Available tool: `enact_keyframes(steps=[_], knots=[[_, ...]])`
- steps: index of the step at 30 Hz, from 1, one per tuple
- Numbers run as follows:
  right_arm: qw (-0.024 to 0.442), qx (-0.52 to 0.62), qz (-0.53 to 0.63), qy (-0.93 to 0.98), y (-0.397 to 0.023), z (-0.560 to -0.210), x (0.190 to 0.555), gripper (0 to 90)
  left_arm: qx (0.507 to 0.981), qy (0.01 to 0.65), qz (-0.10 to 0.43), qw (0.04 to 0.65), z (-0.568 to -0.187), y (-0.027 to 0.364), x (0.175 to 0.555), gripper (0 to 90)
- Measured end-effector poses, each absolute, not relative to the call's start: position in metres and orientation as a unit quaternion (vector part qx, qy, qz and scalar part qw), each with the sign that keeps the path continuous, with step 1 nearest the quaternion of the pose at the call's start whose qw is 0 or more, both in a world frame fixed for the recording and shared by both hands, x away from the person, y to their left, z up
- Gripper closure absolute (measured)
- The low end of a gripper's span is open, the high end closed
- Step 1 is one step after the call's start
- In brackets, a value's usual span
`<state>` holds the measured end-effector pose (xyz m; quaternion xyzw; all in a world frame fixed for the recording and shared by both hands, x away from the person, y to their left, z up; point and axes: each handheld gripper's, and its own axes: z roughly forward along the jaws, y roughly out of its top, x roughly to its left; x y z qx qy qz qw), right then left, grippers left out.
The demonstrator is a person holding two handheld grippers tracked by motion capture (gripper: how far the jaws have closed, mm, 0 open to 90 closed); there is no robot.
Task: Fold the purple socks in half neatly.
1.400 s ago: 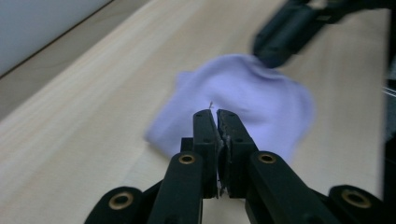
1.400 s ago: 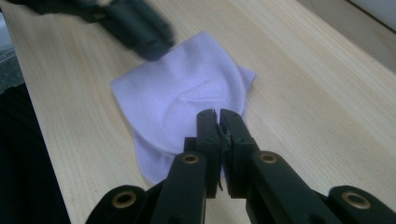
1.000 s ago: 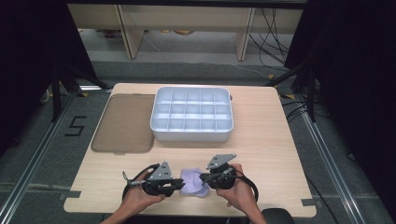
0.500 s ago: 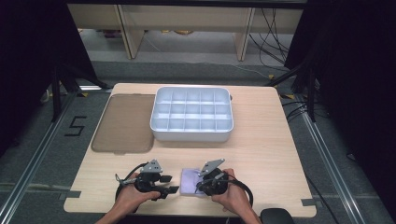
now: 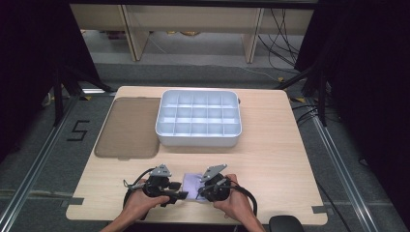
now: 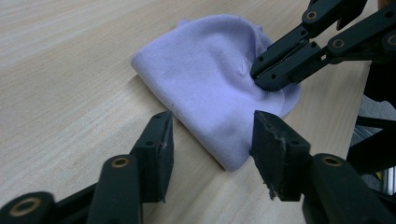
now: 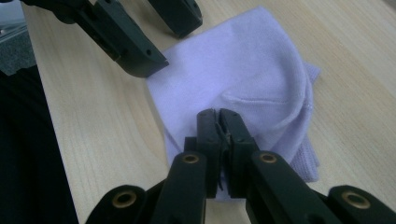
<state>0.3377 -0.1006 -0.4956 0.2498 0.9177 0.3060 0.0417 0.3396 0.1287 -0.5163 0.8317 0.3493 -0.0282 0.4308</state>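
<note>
A folded lilac cloth [image 5: 191, 184] lies flat on the wooden table near its front edge. My right gripper [image 7: 218, 116] is shut on the cloth [image 7: 243, 70], pinching a fold at its side. The left gripper view shows the right gripper [image 6: 261, 78] biting into the cloth [image 6: 210, 88] from the far side. My left gripper [image 6: 212, 135] is open; its jaws have just been closing a little. The cloth's near corner lies between them, and the pads do not press on it. From above, the left gripper [image 5: 181, 195] and right gripper [image 5: 199, 193] face each other across the cloth.
A white tray [image 5: 198, 140] divided into several compartments stands at the table's middle back. A flat brown lid [image 5: 128, 128] lies to its left. Bare wood [image 5: 275, 164] stretches to the right. A dark round object [image 5: 285, 224] sits at the front edge.
Both hands have come down and nearer the front edge, and the cloth now lies flat. The left gripper's jaws have opened off the cloth; the right gripper stays shut on it.
</note>
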Motion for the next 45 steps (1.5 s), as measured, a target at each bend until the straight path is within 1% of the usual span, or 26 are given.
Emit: enact_keyframes(steps=[2,3,4,5,6,7,8,10,12,15,18,21,24,27,30,31,33,38,40,42,45], knots=[[0.041,0.248,0.308,0.918,-0.101,-0.496,0.338,87.5,0.833,0.347,-0.024,0.429,-0.517,0.125,0.340,54.6],[0.041,0.248,0.308,0.918,-0.101,-0.496,0.338,87.5,0.833,0.347,-0.024,0.429,-0.517,0.125,0.340,55.1],[0.040,0.253,0.305,0.917,-0.101,-0.495,0.337,87.5,0.834,0.344,-0.012,0.430,-0.517,0.123,0.339,55.1],[0.042,0.246,0.308,0.918,-0.101,-0.496,0.338,87.5,0.834,0.342,-0.014,0.432,-0.518,0.123,0.340,56.9],[0.041,0.243,0.310,0.918,-0.101,-0.496,0.338,87.5,0.833,0.343,-0.009,0.434,-0.519,0.123,0.342,63.2],[0.041,0.243,0.310,0.918,-0.101,-0.496,0.338,87.5,0.833,0.343,-0.009,0.434,-0.519,0.123,0.342,66.7],[0.040,0.244,0.311,0.918,-0.101,-0.496,0.338,87.4,0.828,0.346,-0.007,0.441,-0.520,0.123,0.342,66.7],[0.041,0.243,0.311,0.918,-0.100,-0.496,0.338,87.0,0.819,0.353,-0.011,0.452,-0.521,0.125,0.343,75.5],[0.050,0.251,0.316,0.914,-0.099,-0.496,0.336,85.0,0.823,0.340,0.001,0.455,-0.517,0.128,0.343,83.6],[0.049,0.247,0.319,0.914,-0.098,-0.493,0.335,84.2,0.823,0.336,0.010,0.459,-0.514,0.129,0.342,84.3],[0.061,0.242,0.334,0.909,-0.095,-0.485,0.330,87.4,0.823,0.333,0.017,0.460,-0.509,0.133,0.342,84.4],[0.059,0.218,0.358,0.906,-0.088,-0.483,0.328,89.3,0.826,0.332,0.017,0.455,-0.507,0.135,0.342,84.4],[0.047,0.211,0.357,0.909,-0.076,-0.488,0.328,90.0,0.833,0.320,0.022,0.450,-0.503,0.137,0.343,84.4],[0.051,0.197,0.327,0.923,-0.064,-0.499,0.330,90.0,0.833,0.323,0.023,0.449,-0.502,0.141,0.343,84.4],[0.045,0.205,0.330,0.921,-0.060,-0.500,0.329,90.0,0.837,0.314,0.028,0.447,-0.501,0.144,0.343,84.5],[0.050,0.195,0.330,0.922,-0.062,-0.498,0.331,90.0,0.839,0.314,0.031,0.444,-0.500,0.144,0.343,84.5],[0.050,0.212,0.339,0.915,-0.065,-0.496,0.333,90.0,0.837,0.315,0.032,0.447,-0.498,0.144,0.342,84.4],[0.095,0.253,0.356,0.895,-0.077,-0.487,0.356,90.0,0.843,0.302,0.044,0.443,-0.494,0.141,0.340,84.4],[0.099,0.260,0.349,0.895,-0.079,-0.490,0.367,90.0,0.846,0.296,0.050,0.441,-0.494,0.139,0.339,84.4],[0.084,0.258,0.339,0.901,-0.075,-0.497,0.374,90.0,0.850,0.291,0.056,0.435,-0.493,0.139,0.338,84.5],[0.095,0.253,0.340,0.901,-0.071,-0.498,0.373,90.0,0.850,0.289,0.054,0.437,-0.494,0.139,0.339,84.5]])
